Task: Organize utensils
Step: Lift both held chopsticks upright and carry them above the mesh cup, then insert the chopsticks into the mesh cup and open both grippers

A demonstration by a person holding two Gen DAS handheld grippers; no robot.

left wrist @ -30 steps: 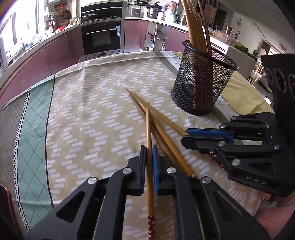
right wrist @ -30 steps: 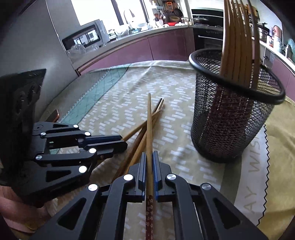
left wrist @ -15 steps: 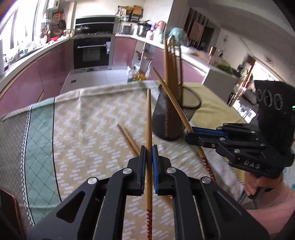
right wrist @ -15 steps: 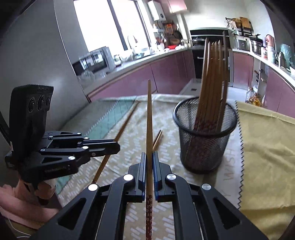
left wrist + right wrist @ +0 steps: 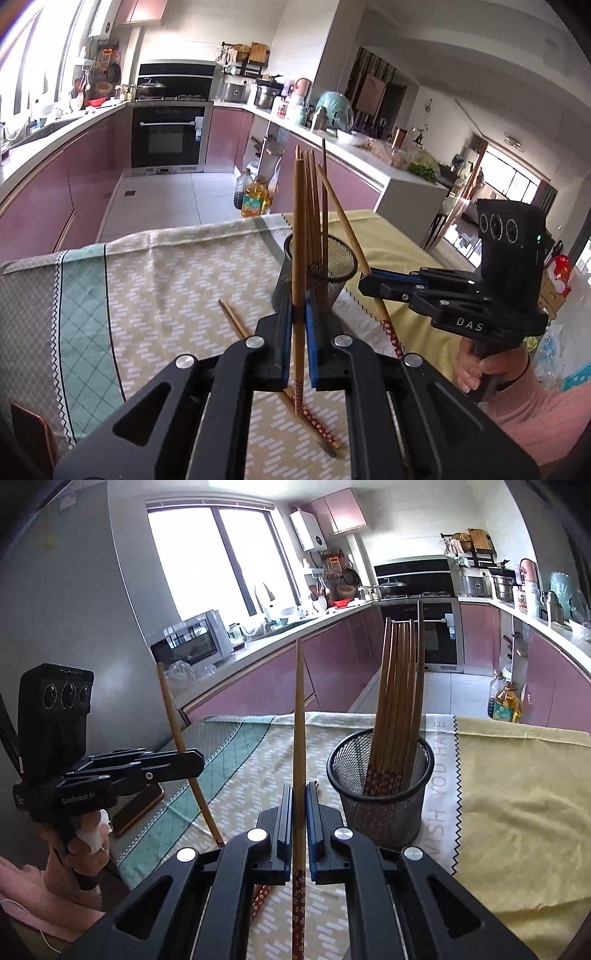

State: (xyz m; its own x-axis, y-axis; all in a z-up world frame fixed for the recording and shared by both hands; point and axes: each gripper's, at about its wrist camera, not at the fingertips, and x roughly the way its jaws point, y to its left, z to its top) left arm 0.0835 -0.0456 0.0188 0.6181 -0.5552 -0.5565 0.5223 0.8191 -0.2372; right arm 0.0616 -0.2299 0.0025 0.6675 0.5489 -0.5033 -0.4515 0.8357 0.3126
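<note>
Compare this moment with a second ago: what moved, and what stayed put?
Both grippers rose off the patterned tablecloth, each lifting one bamboo chopstick with a red patterned end. The left gripper and right gripper kept their jaws shut on their chopsticks throughout. The black mesh holder with its chopsticks did not move, and a pair of chopsticks stayed on the cloth.

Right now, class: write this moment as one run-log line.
left gripper: shut on chopstick | right gripper: shut on chopstick | mesh holder: upright, holds chopsticks | loose chopsticks: on tablecloth
</note>
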